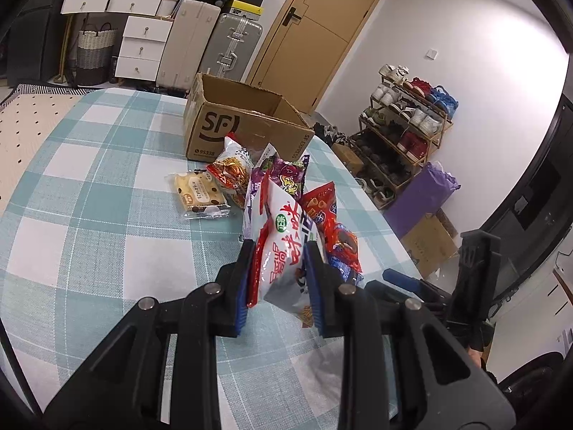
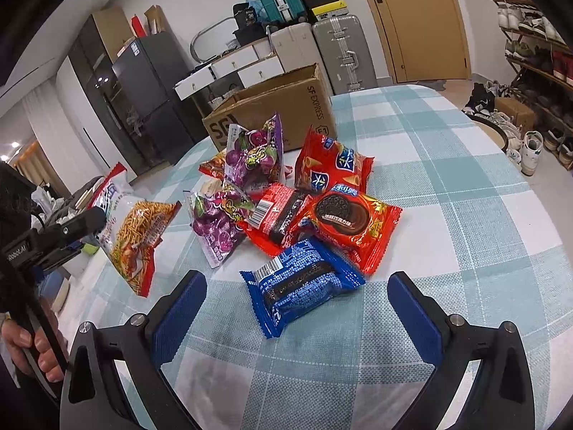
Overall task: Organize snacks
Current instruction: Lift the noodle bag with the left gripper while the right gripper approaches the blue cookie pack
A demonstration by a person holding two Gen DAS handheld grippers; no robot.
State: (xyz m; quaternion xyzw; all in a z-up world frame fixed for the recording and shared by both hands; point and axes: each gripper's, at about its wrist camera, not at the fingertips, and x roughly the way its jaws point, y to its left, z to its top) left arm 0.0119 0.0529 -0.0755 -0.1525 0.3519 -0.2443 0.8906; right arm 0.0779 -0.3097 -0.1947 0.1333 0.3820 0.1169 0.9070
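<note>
Left hand-held gripper (image 1: 279, 251) clamps one white-and-red snack bag (image 1: 277, 247); right hand-held gripper (image 2: 297, 286) gapes empty — blue biscuit pack (image 2: 302, 283) at twelve o'clock, two purple packs (image 2: 250, 154) beyond.

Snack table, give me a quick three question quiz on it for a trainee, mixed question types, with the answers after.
1. True or false: the left gripper is shut on the white and red snack bag.
2. Which packet lies nearest the open right gripper? A) blue cookie packet B) purple grape candy bag C) red cone snack bag
3. Fill in: behind the snacks stands an open ____ box.

Key: 1 true; 2 A; 3 cardboard.
</note>
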